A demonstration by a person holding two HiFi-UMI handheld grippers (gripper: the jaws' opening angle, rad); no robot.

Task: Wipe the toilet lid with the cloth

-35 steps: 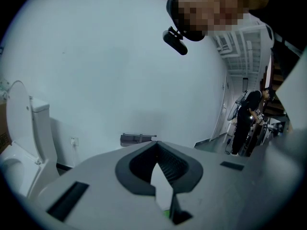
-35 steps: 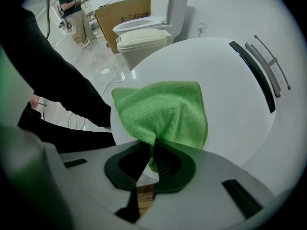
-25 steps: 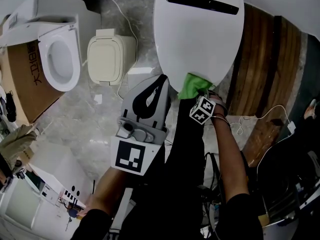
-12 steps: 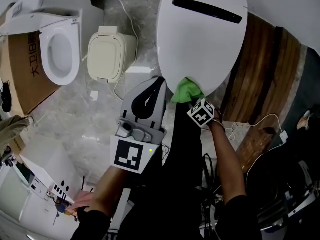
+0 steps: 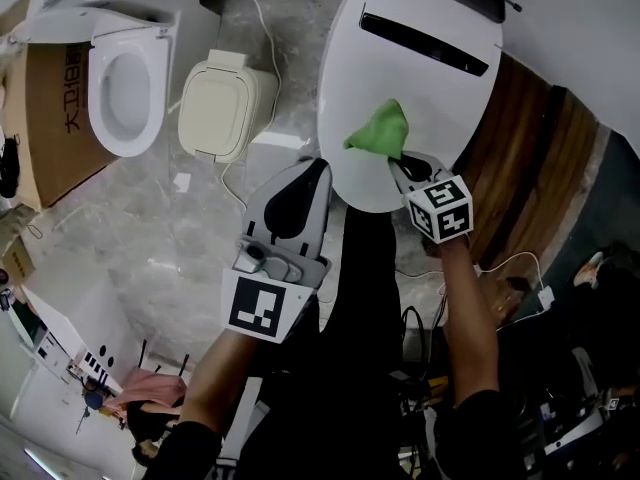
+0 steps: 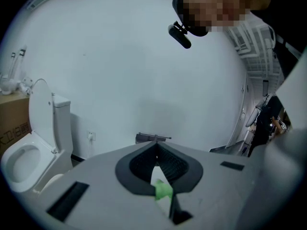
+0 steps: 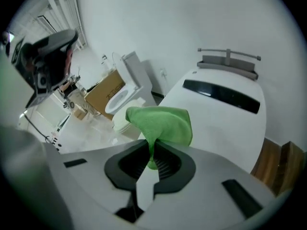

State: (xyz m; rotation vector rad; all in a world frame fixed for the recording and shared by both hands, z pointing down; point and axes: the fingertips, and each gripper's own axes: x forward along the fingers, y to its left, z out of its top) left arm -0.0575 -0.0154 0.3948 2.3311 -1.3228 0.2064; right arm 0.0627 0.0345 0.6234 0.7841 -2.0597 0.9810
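Between the jaws of the right gripper (image 5: 400,163) (image 7: 152,152), a corner of the green cloth (image 5: 380,130) (image 7: 160,123) was pinched tight. The rest of the cloth bunched out ahead of the jaws and lay on the white toilet lid (image 5: 430,88) (image 7: 220,123), near its rounded front end. The cloth's bulk tapered to a point directed away from the jaws. The lid's long axis ran from just under the jaws forward to a black slot (image 5: 430,45) (image 7: 223,95) at the hinge end. Bare lid surface extended ahead of the cloth up to that slot and out to both side edges. Right of the jaws, past the lid edge, stood brown wooden panels (image 5: 525,158).

The left gripper (image 5: 318,166) (image 6: 155,150) hovered beside the lid's front edge, jaws pressed together with nothing between them. Left of those jaws, the marble floor (image 5: 170,238) carried a beige box (image 5: 220,108), and beyond it a second toilet (image 5: 125,73) (image 6: 29,152) with an open seat.
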